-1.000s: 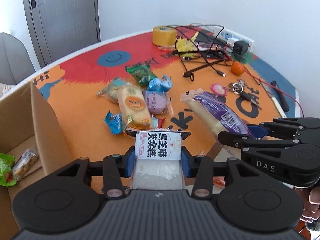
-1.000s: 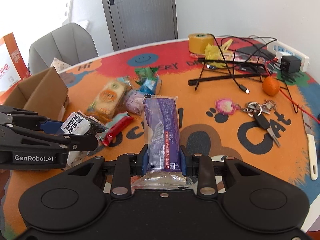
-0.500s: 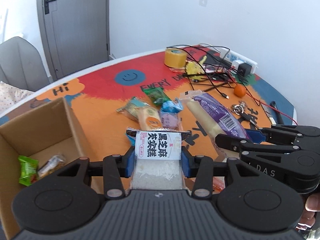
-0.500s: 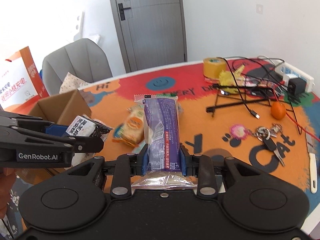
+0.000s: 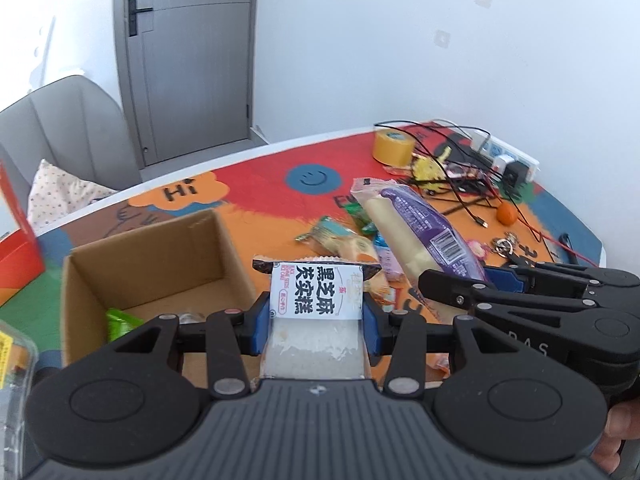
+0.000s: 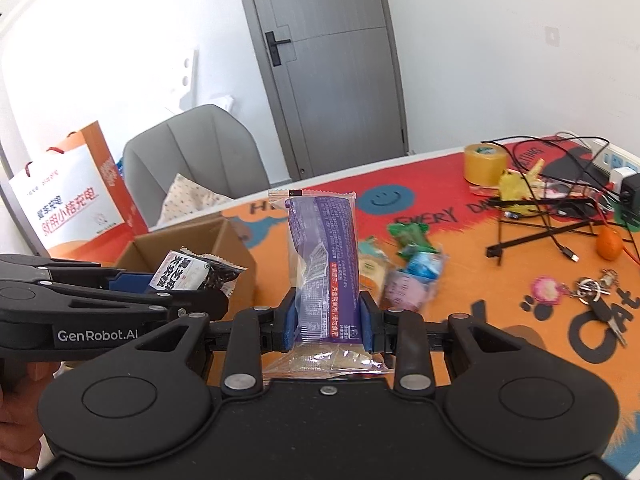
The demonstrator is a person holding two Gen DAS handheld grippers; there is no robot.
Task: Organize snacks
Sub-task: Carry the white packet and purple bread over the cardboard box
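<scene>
My left gripper (image 5: 316, 322) is shut on a white and black sesame cake packet (image 5: 316, 290), held in the air by the near right corner of an open cardboard box (image 5: 148, 248). A green packet (image 5: 120, 320) lies inside the box. My right gripper (image 6: 328, 320) is shut on a long purple snack packet (image 6: 322, 248), which stands upright above the mat. From the right wrist view the left gripper (image 6: 132, 292) and its sesame packet (image 6: 192, 274) hang at the box's (image 6: 228, 240) opening. Several loose snacks (image 6: 404, 264) lie on the orange mat beyond.
A tape roll (image 6: 484, 164), tangled cables and a power strip (image 5: 504, 156), an orange (image 6: 610, 242) and keys (image 6: 592, 292) crowd the table's far right. A grey chair (image 6: 192, 152) and an orange-and-white paper bag (image 6: 68, 196) stand past the box. A person's hand (image 5: 616, 444) holds the right gripper.
Both grippers rose and swung left with their packets still held. The cardboard box came from the left edge toward the middle of the left wrist view, and the snack pile dropped away.
</scene>
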